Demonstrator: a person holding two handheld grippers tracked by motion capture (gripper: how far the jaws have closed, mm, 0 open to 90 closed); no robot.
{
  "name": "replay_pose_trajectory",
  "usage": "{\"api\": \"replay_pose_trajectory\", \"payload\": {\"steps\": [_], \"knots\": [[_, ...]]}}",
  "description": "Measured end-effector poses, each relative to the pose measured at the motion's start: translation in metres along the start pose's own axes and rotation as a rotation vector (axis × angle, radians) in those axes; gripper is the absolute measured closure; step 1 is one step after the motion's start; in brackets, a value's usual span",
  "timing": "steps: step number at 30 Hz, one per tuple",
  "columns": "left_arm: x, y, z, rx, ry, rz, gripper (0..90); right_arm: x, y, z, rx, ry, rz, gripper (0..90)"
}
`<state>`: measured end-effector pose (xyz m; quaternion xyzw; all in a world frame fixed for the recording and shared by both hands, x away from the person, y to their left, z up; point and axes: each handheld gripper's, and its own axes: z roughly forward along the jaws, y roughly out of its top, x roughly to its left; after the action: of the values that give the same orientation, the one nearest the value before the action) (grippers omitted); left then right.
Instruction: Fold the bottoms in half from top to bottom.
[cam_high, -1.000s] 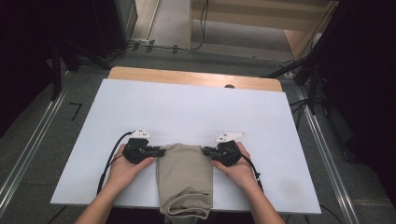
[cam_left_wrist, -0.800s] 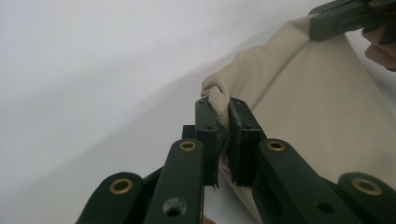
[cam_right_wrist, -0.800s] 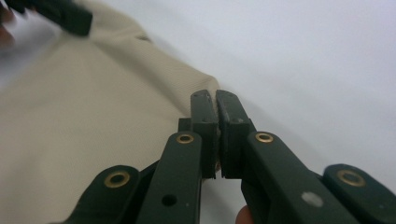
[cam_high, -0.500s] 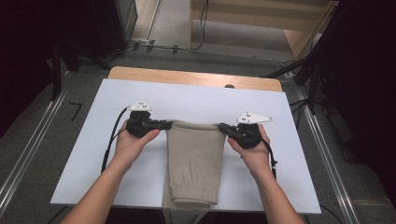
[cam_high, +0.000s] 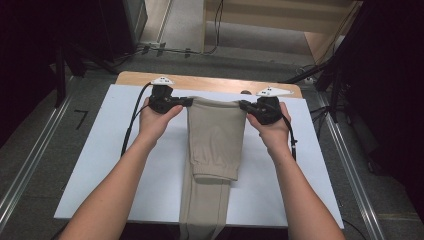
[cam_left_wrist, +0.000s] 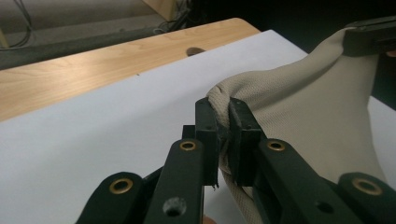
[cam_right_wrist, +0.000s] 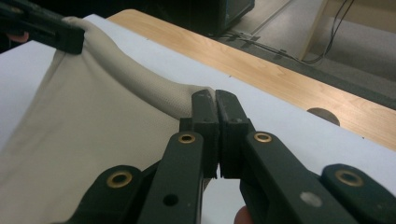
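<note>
1. Left gripper (cam_high: 186, 102) pinches one top corner of the tan pants (cam_high: 216, 135); jaws nearly shut on the thick waist edge.
2. Right gripper (cam_high: 244, 105) pinches the other top corner, jaws tight on cloth too.
3. Pants hang btwn both grippers, waist at the far side of the white table (cam_high: 100, 150), legs running back twd the person & off the near edge.
4. Long way of pants: far to near. Both hands equally close, one per corner.
5. Cloth is soft, knit w/ tiny bumps, floppy; lower part folded over, cuff showing.
6. Next, I think: lay it flat, keep waist pulled straight.
</note>
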<state>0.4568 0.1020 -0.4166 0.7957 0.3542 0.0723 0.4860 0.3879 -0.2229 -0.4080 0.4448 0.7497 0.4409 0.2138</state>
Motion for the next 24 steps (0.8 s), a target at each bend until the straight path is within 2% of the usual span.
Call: {"api": "replay_pose_trajectory", "payload": {"steps": [1, 2, 3, 4, 5, 7, 8, 10, 14, 17, 21, 24], "knots": [[0.005, 0.001, 0.006, 0.001, 0.023, -0.016, 83.5, -0.003, 0.002, 0.004, 0.0, 0.0, 0.013, 86.1], [0.01, 0.0, 0.009, -0.002, 0.051, -0.024, 76.4, -0.006, 0.004, 0.011, -0.004, -0.004, 0.036, 83.0], [0.015, -0.002, 0.012, 0.003, 0.09, -0.029, 62.6, -0.009, 0.004, 0.016, -0.007, -0.034, 0.053, 69.3], [0.02, -0.004, 0.014, 0.03, 0.118, -0.043, 49.5, -0.011, 0.003, 0.021, -0.009, -0.049, 0.073, 52.8], [0.025, -0.007, 0.015, 0.052, 0.126, -0.068, 42.1, -0.014, 0.002, 0.026, 0.017, -0.039, 0.099, 43.3], [0.03, -0.013, 0.011, 0.046, 0.124, -0.104, 31.2, -0.017, -0.004, 0.028, 0.037, -0.024, 0.127, 36.2], [0.03, -0.015, 0.008, 0.038, 0.115, -0.106, 28.7, -0.017, -0.008, 0.026, 0.028, -0.012, 0.131, 34.3], [0.026, -0.02, 0.003, 0.033, 0.086, -0.078, 28.3, -0.015, -0.016, 0.02, 0.028, 0.013, 0.135, 30.5], [0.009, -0.036, -0.004, 0.026, 0.018, -0.048, 28.2, -0.007, -0.036, 0.009, 0.035, 0.039, 0.111, 29.9], [-0.009, -0.05, -0.008, 0.034, -0.031, -0.02, 28.7, 0.005, -0.053, -0.002, 0.034, 0.056, 0.086, 30.3], [-0.036, -0.071, -0.018, 0.033, -0.098, 0.008, 31.0, 0.024, -0.076, -0.019, 0.013, 0.122, 0.075, 31.6], [-0.054, -0.09, -0.025, 0.042, -0.122, 0.019, 31.1, 0.038, -0.093, -0.034, -0.003, 0.169, 0.065, 31.7]]}}
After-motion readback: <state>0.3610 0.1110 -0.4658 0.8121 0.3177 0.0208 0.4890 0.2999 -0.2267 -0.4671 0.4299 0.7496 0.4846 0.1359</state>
